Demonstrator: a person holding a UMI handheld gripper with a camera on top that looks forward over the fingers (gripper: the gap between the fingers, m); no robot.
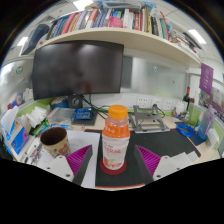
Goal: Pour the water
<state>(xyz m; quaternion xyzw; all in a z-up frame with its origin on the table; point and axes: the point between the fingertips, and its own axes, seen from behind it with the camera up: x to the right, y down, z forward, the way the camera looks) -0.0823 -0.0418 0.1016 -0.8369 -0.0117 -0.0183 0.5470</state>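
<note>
- Orange-capped bottle (115, 140) with an orange label stands upright, dead centre between the two fingers of the gripper (114, 160), maybe a hair ahead of the tips.
- Purple pads (80, 159) sit either side of it, and a strip of desk shows between each pad and the bottle wall. So the fingers are spread fairly wide and not clamping anything; the bottle looks like it's resting on its own base on the desk (170, 142).
- Long axis of the bottle is vertical, at right angles to the line the fingers close along. Honestly that's about as good as it gets for a side grab on the body.
- Brown cup (54, 141) is off to the left of the left finger, mouth up, roughly level with the bottle and apart from it. Best guess is that's where the water goes.
- So the whole thing turns on this: bottle straight ahead and centred, cup to the left. Squeeze, lift, swing left, tip over the rim.
- Cap appears to be on, which could be a snag for pouring, though it's hard to tell for sure.
- Beyond the bottle there's a dark monitor (78, 68) and desk clutter, well behind, not in the way.
</note>
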